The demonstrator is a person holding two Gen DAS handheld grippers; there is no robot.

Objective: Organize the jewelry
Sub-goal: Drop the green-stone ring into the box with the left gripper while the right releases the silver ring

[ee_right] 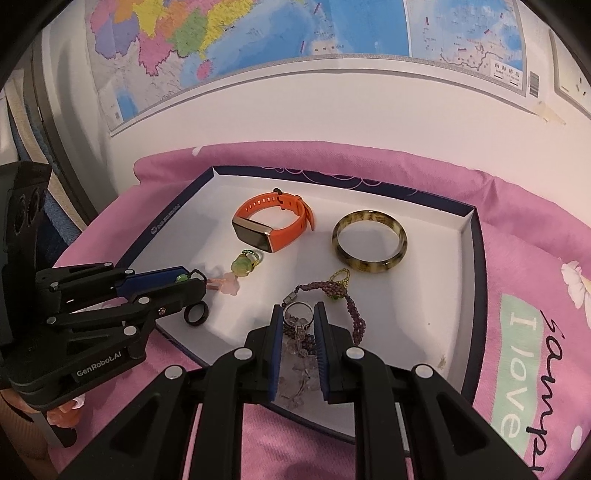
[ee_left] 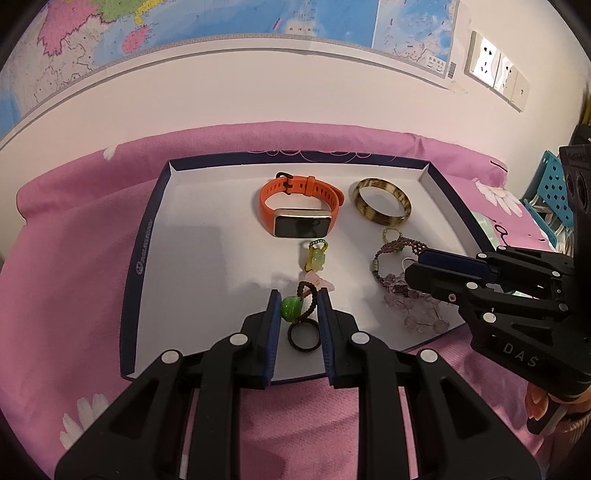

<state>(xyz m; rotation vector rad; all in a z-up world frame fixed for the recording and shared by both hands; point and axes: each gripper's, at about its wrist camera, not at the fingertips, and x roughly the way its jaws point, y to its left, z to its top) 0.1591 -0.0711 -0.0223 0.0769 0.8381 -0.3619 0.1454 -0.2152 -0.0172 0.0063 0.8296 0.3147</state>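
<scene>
Two hand-held grippers work over one shallow box tray [ee_left: 147, 236], white inside with a dark blue rim, resting on a pink cloth [ee_left: 74, 258] below a wall map [ee_left: 221, 22].

1. Tray contents, far row. An orange watch [ee_left: 295, 206] lies closed in a loop near the middle. Just beside it, toward the right wall, lies a mottled brown bangle [ee_left: 382, 206]. Both sit apart from other pieces and appear already placed.

2. Tray contents, near right. A purple beaded bracelet [ee_right: 351, 306] lies tangled with a strand of clear beads [ee_right: 299, 365] and a silver ring [ee_right: 297, 310]. A small gold ring [ee_right: 341, 277] touches the bracelet's far end. This cluster is judged unsorted.

3. Tray contents, centre. A pale green pendant [ee_left: 317, 258] and a pink flower charm [ee_left: 321, 282] lie touching each other in a line.

4. Left hand-held gripper [ee_left: 297, 301]. Jaws are narrow and clamped on a green bead [ee_left: 290, 306] with its brown cord. A black ring [ee_left: 303, 334] lies just under the fingers.

5. Right hand-held gripper [ee_right: 297, 314]. Jaws are narrow, either side of the silver ring and beads; whether the pads press on them cannot be told.

6. Progress. Judged partway: two large pieces set out, small pieces and the tangle remaining.
</scene>
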